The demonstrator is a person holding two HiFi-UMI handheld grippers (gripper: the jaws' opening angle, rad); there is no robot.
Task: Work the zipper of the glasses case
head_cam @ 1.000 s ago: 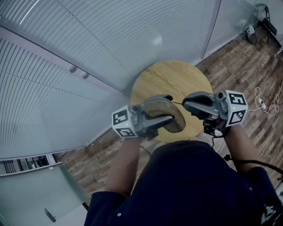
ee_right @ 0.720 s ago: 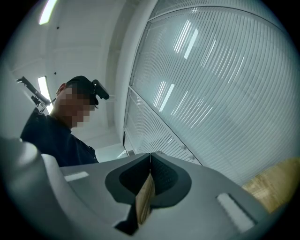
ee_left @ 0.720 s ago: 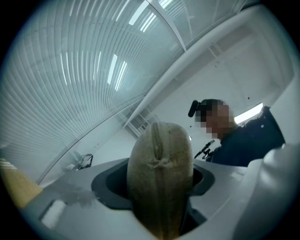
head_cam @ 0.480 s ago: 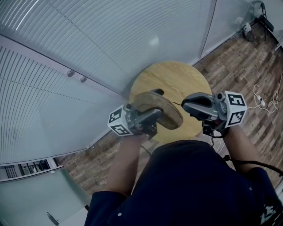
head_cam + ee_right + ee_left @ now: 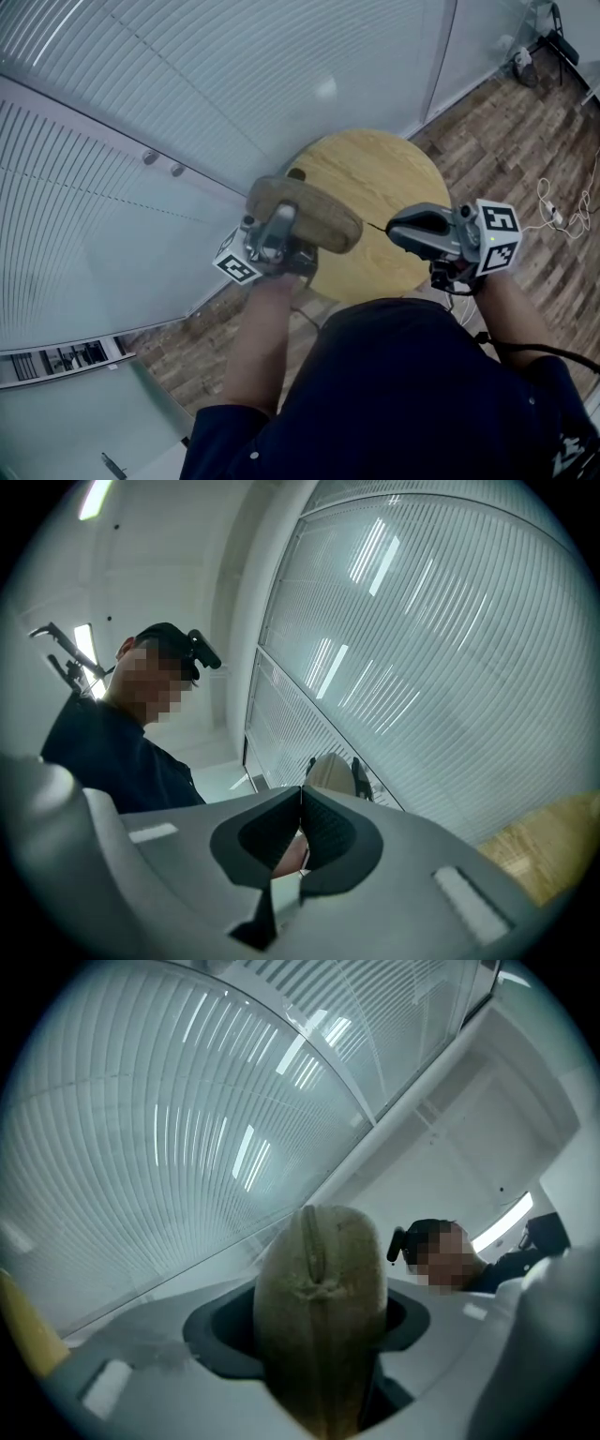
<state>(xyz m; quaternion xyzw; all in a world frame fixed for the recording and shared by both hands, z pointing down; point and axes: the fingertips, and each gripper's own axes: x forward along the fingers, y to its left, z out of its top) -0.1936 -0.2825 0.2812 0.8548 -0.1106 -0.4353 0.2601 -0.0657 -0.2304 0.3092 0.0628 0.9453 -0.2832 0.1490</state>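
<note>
An olive, felt-like glasses case [image 5: 309, 211] hangs in the air over the near left edge of the round wooden table [image 5: 384, 173]. My left gripper [image 5: 284, 223] is shut on the case's near end. In the left gripper view the case [image 5: 319, 1288] stands upright between the jaws, its zipper seam [image 5: 312, 1251] facing the camera. To the right, my right gripper [image 5: 392, 226] is shut, and a thin dark zipper pull [image 5: 373, 225] runs from its tips to the case. In the right gripper view the pads [image 5: 314, 822] meet, and the case [image 5: 330, 772] shows beyond them.
A curved glass wall with blinds [image 5: 187, 84] runs behind and left of the table. Wood-plank floor [image 5: 525, 141] lies to the right, with white cables [image 5: 562, 220] and a stand [image 5: 553, 37] further off. The person's dark torso [image 5: 403, 394] fills the lower view.
My left gripper has carried the case to the left and upward and tilted it, so the case now sits farther from the right gripper. The right gripper has stayed put.
</note>
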